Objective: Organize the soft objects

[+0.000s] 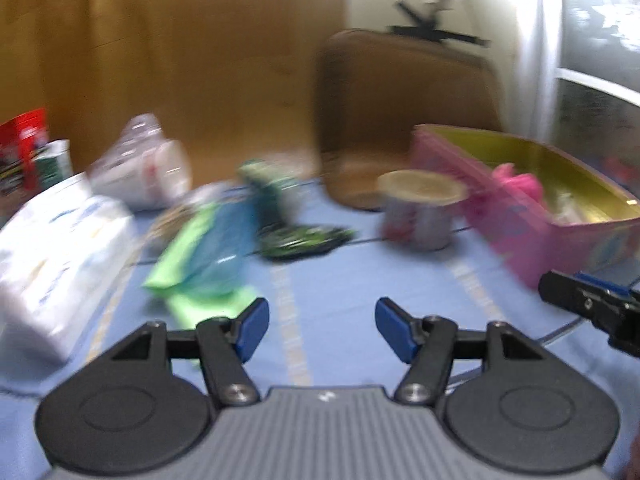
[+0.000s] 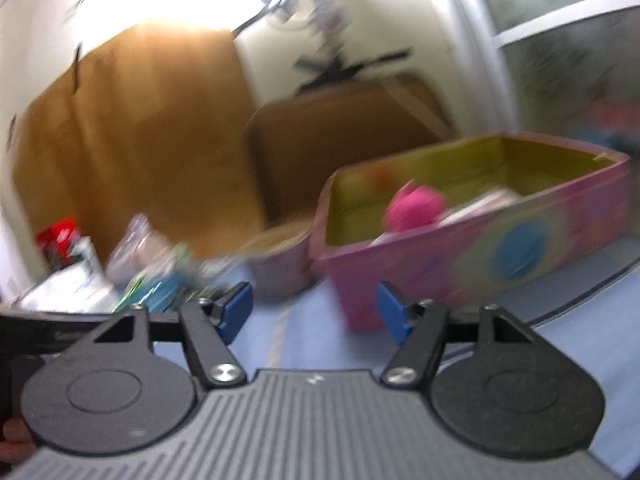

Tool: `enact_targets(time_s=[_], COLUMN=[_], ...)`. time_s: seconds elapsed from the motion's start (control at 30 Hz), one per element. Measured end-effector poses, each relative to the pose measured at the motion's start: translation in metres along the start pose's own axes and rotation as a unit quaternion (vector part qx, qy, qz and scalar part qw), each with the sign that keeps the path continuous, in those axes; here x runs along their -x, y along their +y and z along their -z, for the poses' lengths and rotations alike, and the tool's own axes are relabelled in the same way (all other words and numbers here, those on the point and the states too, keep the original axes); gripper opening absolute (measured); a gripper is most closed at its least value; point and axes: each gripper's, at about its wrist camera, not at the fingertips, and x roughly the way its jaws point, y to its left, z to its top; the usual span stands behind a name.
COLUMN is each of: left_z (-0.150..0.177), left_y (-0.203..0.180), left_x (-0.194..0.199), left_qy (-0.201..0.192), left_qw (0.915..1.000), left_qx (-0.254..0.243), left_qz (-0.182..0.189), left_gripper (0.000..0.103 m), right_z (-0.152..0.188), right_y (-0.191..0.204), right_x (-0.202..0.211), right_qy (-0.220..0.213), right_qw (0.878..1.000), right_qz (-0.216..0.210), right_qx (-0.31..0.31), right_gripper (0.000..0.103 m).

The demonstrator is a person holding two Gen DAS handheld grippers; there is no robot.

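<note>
1. Both views are blurred, so fine detail is hard to make out.
2. The left tongs [image 1: 322, 330] hover above a counter [image 1: 344, 280] covered in light blue cloth, their blue tips wide apart and holding nothing.
3. The right tongs [image 2: 314, 312] are also spread apart and empty, near the pink box [image 2: 460, 264].
4. The pink box, with a yellow-green inside, sits on the right side of the counter. A bright pink soft thing [image 2: 414, 208] lies inside it, beside some pale items too blurred to name.
5. Just left of the box stands a small round tub [image 1: 420, 210].
6. On the left side, a green and blue soft bundle [image 1: 204, 256] lies on the cloth, with a dark green packet [image 1: 304, 240] just to its right.
7. At the near left is a large white soft pack [image 1: 52, 264]; behind it, a crinkled clear plastic bag [image 1: 146, 168].
8. At the far left edge stands a red package [image 1: 22, 148].
9. Beyond the counter is a brown chair back [image 1: 400, 112].
</note>
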Motion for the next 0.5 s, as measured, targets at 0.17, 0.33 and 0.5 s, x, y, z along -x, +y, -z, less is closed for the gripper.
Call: enact_targets(time_s=[0.17, 0.33, 0.5], left_z=[0.016, 0.025, 0.031], left_y=[0.045, 0.069, 0.069], left_x=[0.004, 0.003, -0.003], left_qy=[0.01, 0.016, 0.019], left_qw=[0.9984, 0.9963, 0.9955], left_qx=[0.023, 0.032, 0.03], left_qz=[-0.05, -0.077, -0.088], left_gripper=[0.06, 0.06, 0.061], right_z=[0.015, 0.017, 0.019], right_y=[0.038, 0.058, 0.057], right_x=[-0.031, -0.047, -0.048], right_qy=[0.056, 0.079, 0.09], right_qw=[0.998, 0.996, 0.995], right_qz=[-0.032, -0.04, -0.032], right_qx=[0.01, 0.01, 0.003], right_gripper=[0.065, 0.062, 0.062])
